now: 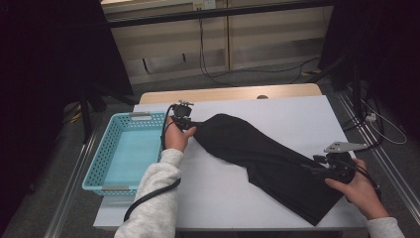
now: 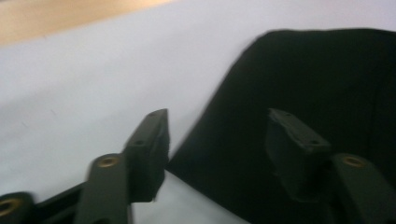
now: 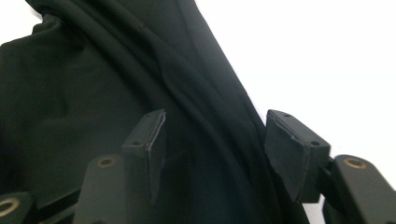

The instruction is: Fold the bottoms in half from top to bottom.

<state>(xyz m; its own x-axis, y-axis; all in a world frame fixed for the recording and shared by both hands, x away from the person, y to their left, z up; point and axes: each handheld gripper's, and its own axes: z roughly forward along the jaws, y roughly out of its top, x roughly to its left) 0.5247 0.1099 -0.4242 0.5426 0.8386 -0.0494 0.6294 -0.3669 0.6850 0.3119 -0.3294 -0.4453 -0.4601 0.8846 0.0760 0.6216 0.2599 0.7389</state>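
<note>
As it lies flat, the black cloth [image 1: 262, 158] runs diagonally across the table [image 1: 297, 109].

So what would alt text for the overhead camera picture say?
A black cloth lies diagonally across a white table, with a person's left claw and right claw open at its ends. A turquoise basket sits at the left.

My left gripper [image 1: 187, 125] – jaws parted, arm reaching forward; right gripper [image 1: 331, 167] low at my right – jaws parted too.
</note>
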